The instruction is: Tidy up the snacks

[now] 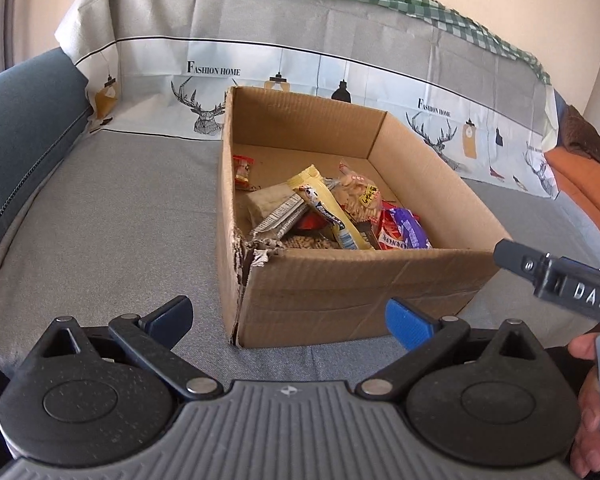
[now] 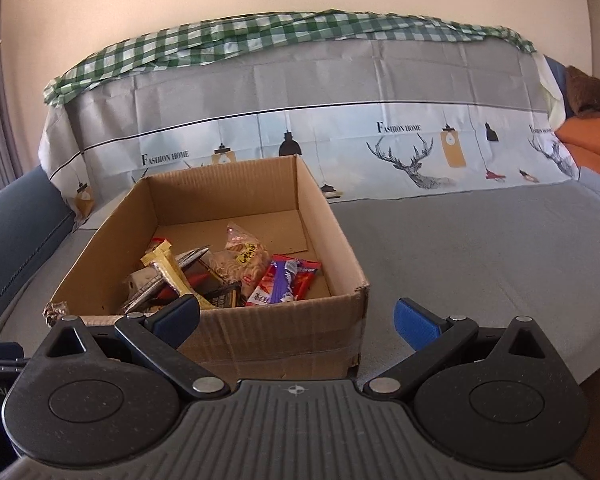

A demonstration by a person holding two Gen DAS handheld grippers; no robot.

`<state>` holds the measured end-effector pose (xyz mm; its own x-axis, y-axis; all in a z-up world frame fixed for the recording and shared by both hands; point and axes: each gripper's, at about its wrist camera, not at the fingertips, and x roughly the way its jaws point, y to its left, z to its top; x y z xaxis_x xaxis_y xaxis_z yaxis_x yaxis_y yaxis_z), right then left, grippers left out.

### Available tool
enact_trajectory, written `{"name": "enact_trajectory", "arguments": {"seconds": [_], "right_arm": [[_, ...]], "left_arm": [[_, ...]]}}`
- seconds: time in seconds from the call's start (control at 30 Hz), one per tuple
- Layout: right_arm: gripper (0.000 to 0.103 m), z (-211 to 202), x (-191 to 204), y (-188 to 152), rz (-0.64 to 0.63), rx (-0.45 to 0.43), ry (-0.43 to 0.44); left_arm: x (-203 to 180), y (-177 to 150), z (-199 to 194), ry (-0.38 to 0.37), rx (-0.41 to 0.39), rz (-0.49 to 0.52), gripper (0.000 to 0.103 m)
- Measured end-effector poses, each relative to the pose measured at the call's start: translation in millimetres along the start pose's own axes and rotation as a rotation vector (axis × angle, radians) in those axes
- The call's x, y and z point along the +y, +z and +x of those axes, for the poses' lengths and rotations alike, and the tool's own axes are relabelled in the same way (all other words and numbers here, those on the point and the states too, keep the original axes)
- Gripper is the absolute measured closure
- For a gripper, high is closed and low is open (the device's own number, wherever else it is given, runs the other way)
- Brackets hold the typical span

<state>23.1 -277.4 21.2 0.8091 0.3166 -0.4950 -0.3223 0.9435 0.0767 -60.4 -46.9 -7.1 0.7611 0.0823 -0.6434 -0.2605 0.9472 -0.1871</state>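
An open cardboard box (image 1: 360, 280) stands on a grey sofa seat and holds several snack packets: a yellow wrapper (image 1: 328, 208), a pale noodle-snack bag (image 1: 360, 196), a red and purple packet (image 1: 404, 232) and a small red packet (image 1: 243, 170) at the far left wall. The box also shows in the right wrist view (image 2: 284, 336), with the yellow wrapper (image 2: 168, 268) and the red and purple packet (image 2: 284, 284). My left gripper (image 1: 290, 320) is open and empty in front of the box. My right gripper (image 2: 298, 320) is open and empty at the box's near wall.
The box's near left corner (image 1: 256, 252) is torn. A printed cloth (image 2: 340, 140) and a green checked cloth (image 2: 260, 32) cover the sofa back. A dark blue armrest (image 1: 24, 128) is at left. An orange cushion (image 1: 584, 184) lies at far right.
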Motion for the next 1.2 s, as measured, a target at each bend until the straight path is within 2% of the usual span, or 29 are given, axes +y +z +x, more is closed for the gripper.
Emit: {"name": "enact_trajectory", "arguments": {"seconds": [0.23,0.77,1.2], "right_arm": [[0.001,1,16,-2,-0.095,-0.003,-0.003],[0.001,1,16,-2,-0.099,-0.004,-0.003],[0.001,0,17,-3,-0.101,-0.005,-0.003]], "left_arm": [[2,-1,-2,-0.021,-0.033,-0.006,0.0],[0,-5,-6,-0.041,-0.087,0.016,0.0],[-2,-5,-8,-0.048,-0.101,0.035,0.0]]}}
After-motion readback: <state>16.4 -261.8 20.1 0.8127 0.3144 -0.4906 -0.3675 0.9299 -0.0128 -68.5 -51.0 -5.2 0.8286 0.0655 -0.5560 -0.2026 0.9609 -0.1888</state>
